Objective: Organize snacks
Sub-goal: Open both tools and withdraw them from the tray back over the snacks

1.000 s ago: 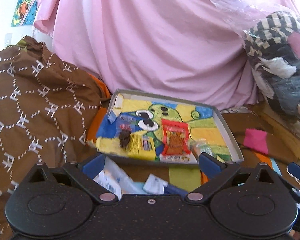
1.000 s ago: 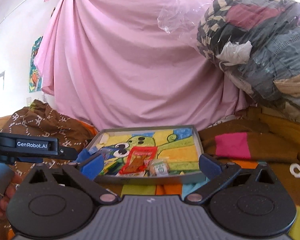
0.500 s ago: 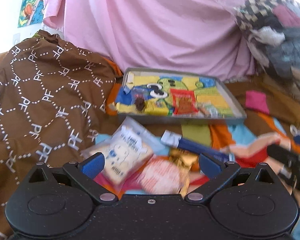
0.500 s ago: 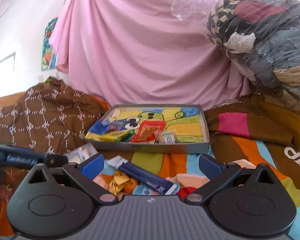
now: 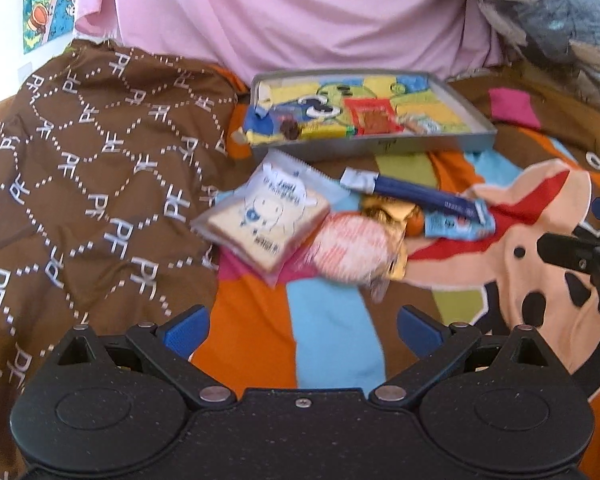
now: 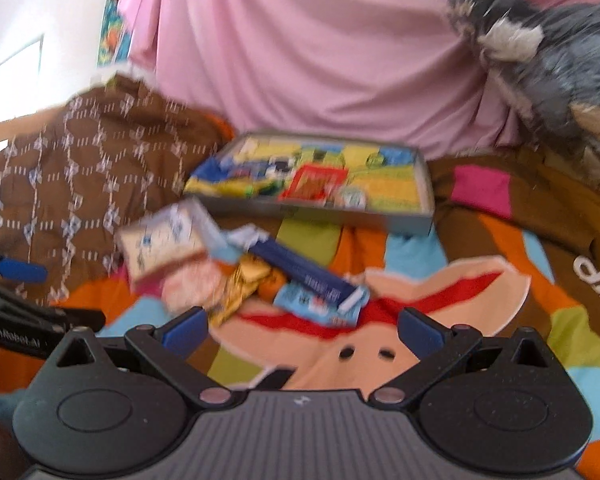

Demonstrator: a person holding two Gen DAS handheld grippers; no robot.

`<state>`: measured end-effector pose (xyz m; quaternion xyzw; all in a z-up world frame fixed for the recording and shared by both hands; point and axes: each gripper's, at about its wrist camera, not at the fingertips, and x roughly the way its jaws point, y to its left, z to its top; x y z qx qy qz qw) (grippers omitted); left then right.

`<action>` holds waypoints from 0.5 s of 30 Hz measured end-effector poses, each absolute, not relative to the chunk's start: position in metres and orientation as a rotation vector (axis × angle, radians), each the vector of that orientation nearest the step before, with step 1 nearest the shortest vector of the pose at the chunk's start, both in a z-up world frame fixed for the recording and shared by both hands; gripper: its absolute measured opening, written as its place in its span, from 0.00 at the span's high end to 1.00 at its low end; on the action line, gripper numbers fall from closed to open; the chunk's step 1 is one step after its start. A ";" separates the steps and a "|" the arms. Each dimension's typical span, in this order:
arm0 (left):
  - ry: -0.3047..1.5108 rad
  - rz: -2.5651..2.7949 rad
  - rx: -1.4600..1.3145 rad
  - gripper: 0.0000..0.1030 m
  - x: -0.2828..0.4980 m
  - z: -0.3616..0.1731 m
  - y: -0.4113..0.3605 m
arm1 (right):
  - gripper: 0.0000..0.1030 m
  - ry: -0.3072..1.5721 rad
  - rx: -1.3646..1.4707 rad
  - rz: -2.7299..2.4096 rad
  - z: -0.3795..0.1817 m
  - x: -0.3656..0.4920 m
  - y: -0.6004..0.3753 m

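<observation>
A grey tray with a cartoon lining holds several small snacks, a red packet among them. In front of it a loose pile lies on the bedspread: a clear bread-slice packet, a pink round snack, a gold wrapper, a long dark-blue bar and a light-blue packet. My left gripper hangs open just short of the pile. My right gripper is open too, with nothing between its fingers.
A brown patterned quilt is heaped on the left. Pink cloth drapes behind the tray, and a bagged bundle of clothes sits at the right. The striped cartoon bedspread stretches under both grippers.
Both grippers have pulled back from the tray and tilted down, so the loose pile in front of the tray has come into view. Nothing was picked up.
</observation>
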<state>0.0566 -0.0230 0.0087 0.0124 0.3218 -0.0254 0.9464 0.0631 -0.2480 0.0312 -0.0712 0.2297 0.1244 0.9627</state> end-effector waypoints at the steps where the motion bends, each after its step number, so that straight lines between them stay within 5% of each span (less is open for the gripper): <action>1: 0.663 -0.048 0.031 0.03 0.055 0.007 -0.022 | 0.00 0.485 -0.155 0.256 0.028 0.063 -0.246; 15: 0.745 0.001 -0.018 0.03 0.063 -0.002 0.000 | 0.00 0.542 -0.157 0.306 0.011 0.065 -0.234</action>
